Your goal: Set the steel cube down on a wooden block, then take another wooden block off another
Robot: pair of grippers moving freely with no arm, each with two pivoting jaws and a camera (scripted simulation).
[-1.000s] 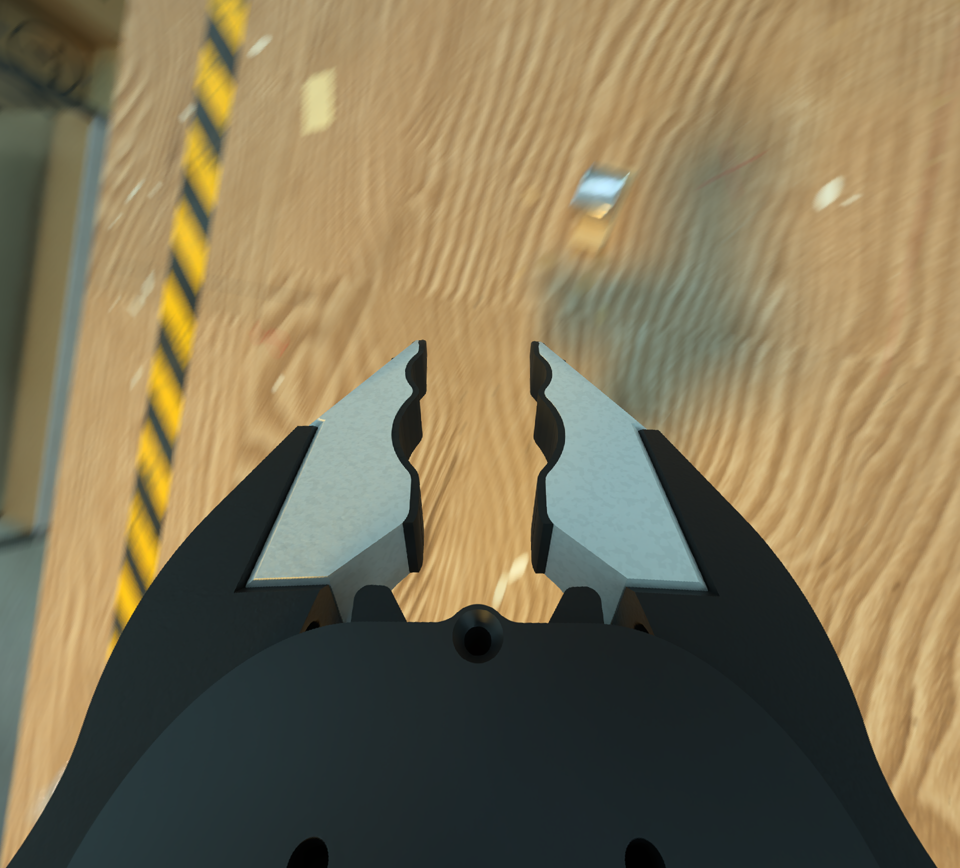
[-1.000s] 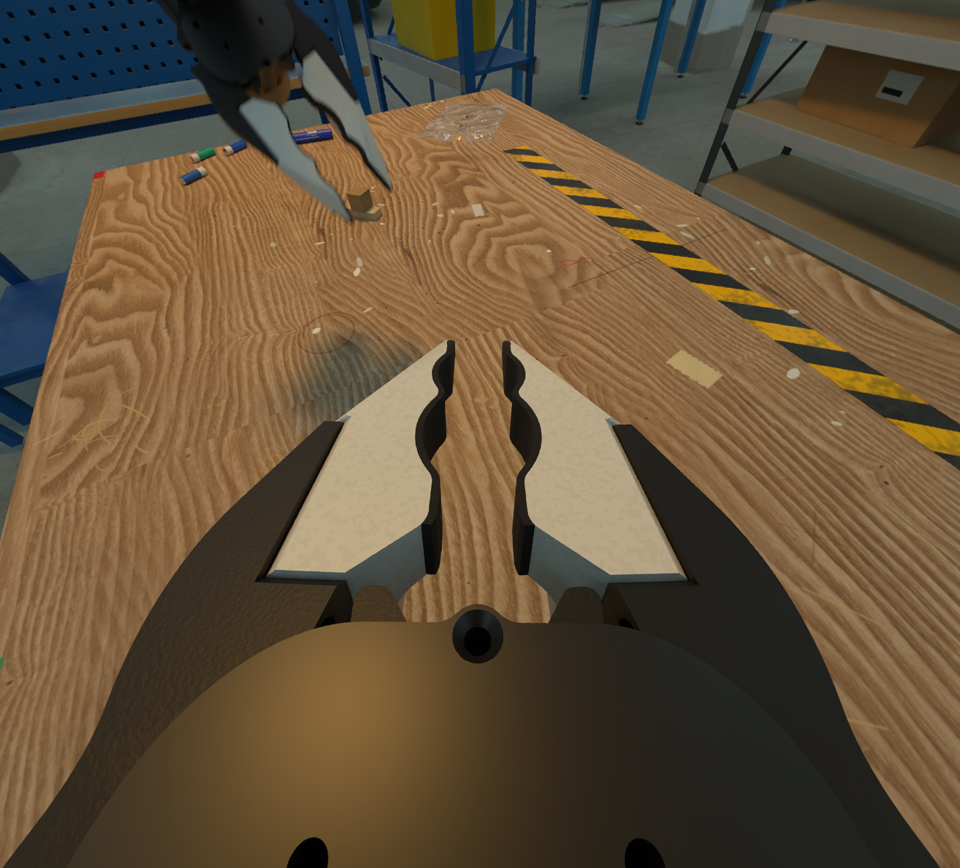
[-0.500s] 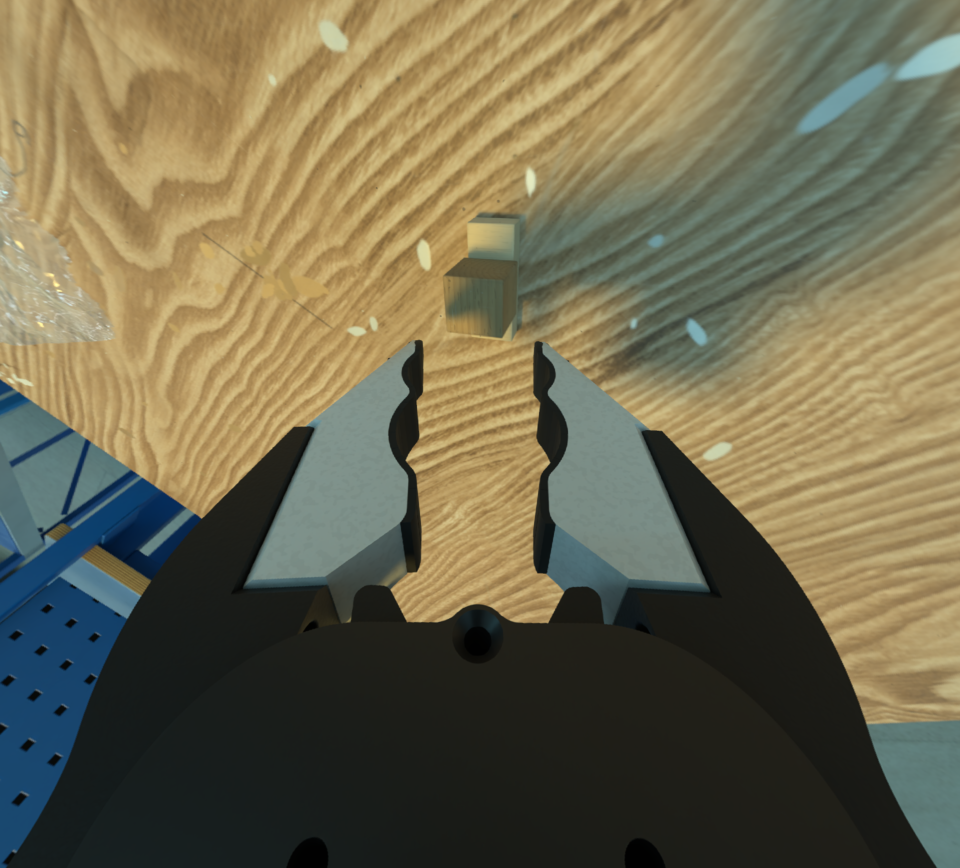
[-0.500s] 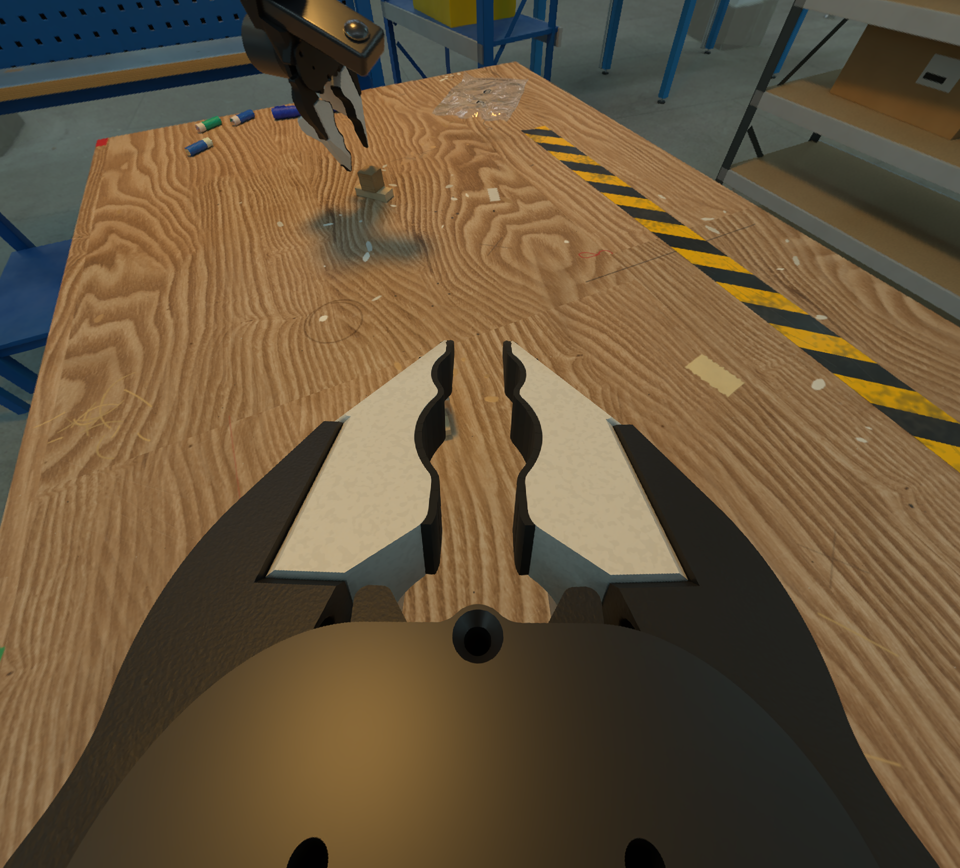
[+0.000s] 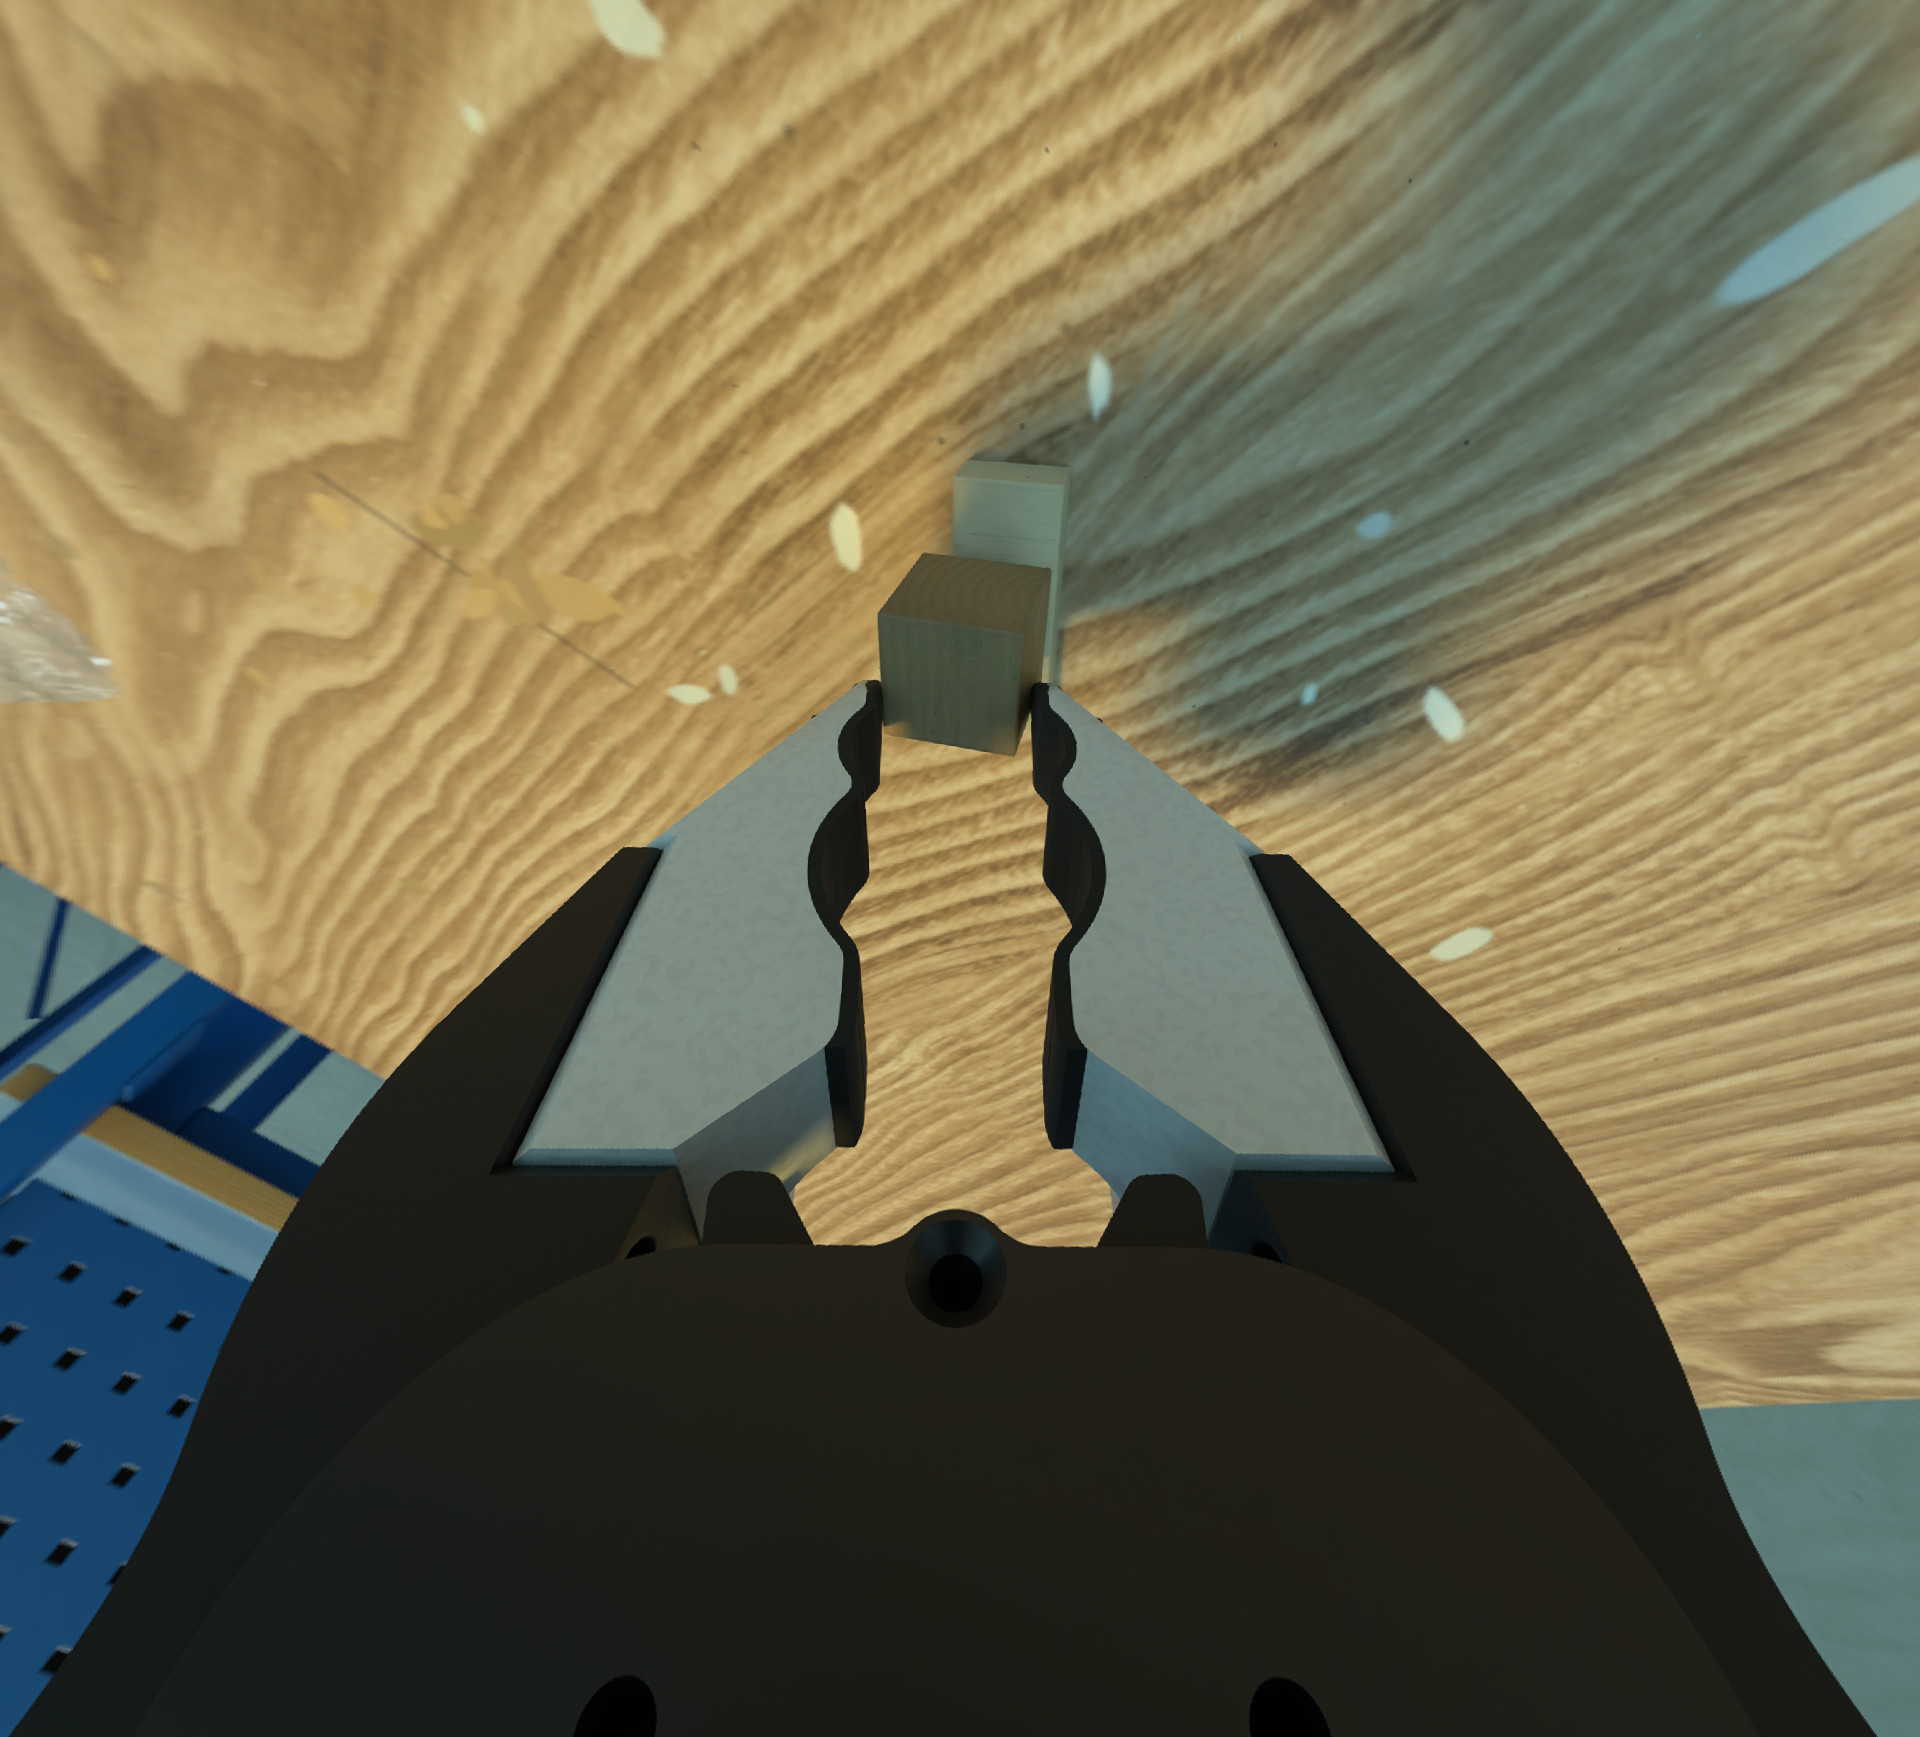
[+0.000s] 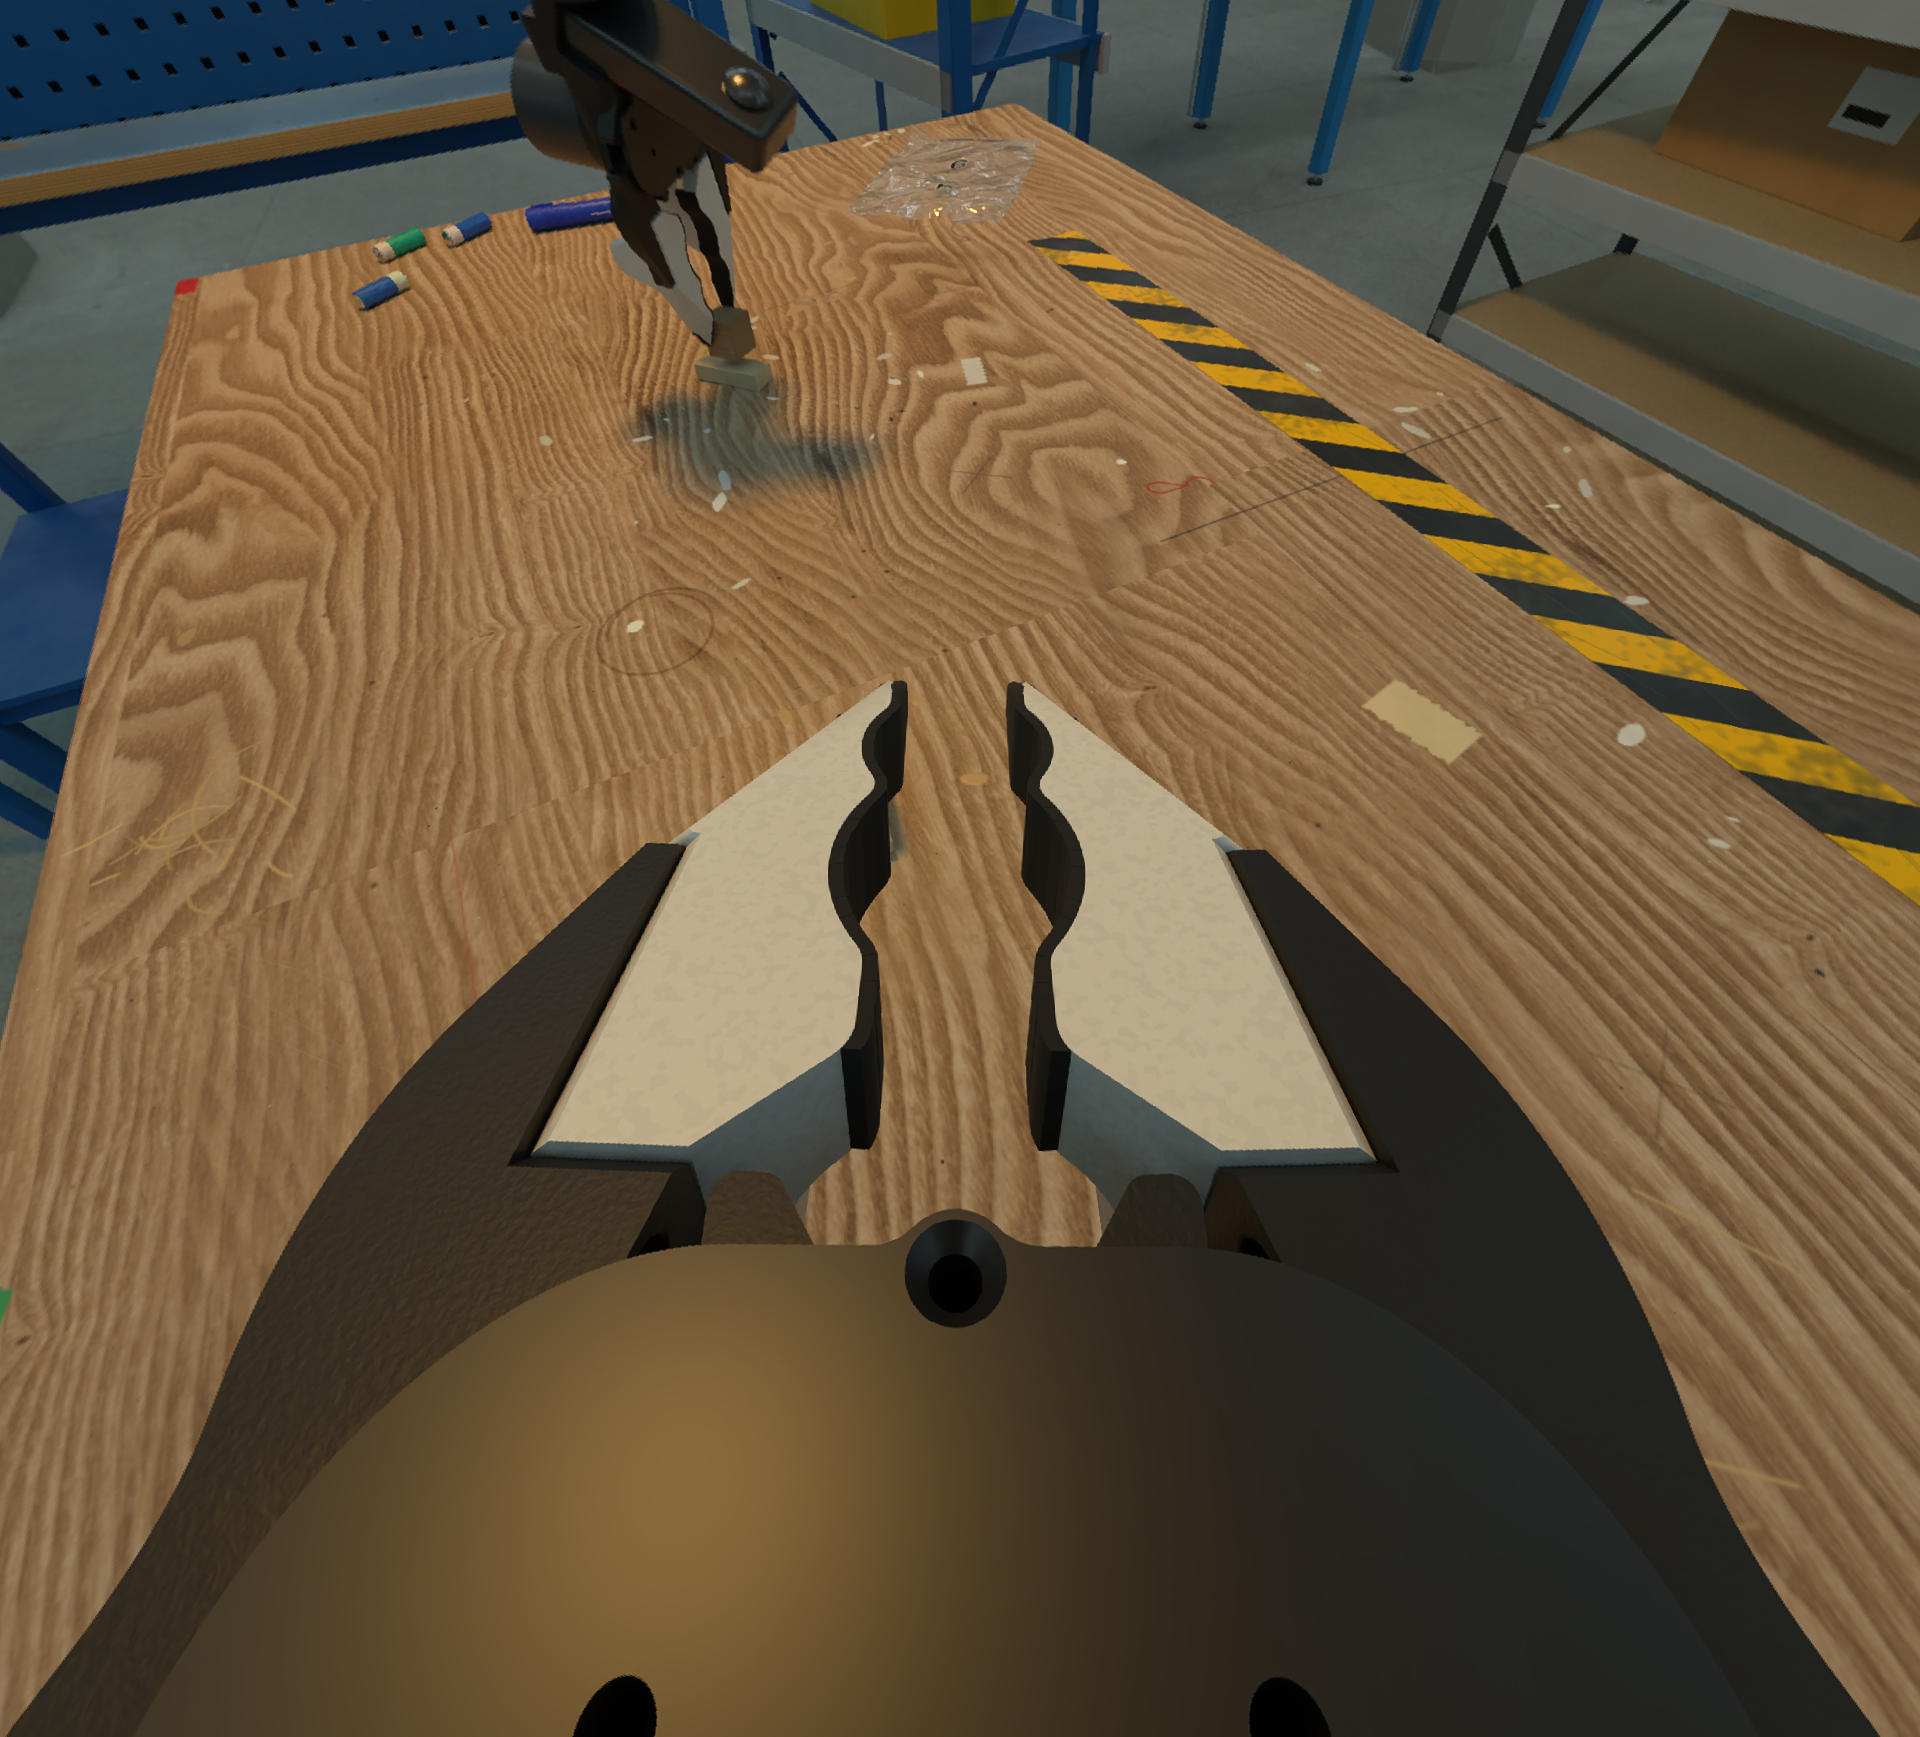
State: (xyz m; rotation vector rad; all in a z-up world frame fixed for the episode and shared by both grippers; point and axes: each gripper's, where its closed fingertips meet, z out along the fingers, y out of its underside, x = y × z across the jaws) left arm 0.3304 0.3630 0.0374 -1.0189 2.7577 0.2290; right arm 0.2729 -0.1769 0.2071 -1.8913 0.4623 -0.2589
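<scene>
Left hand-held gripper [image 5: 956,705] clamped on small tan wooden cube [image 5: 961,648], directly above paler flat wooden block [image 5: 1010,498].

Fingertips pressed to both cube sides; unclear whether resting on the flat block or just clear of it. Both far back on wood-grain counter [image 6: 416,752]. Right hand-held gripper [image 6: 956,700] hovering over near counter, narrowly parted, holding nothing. Off right, brown cardboard box [image 6: 1766,118] on shelf, dark label too small to read.
</scene>
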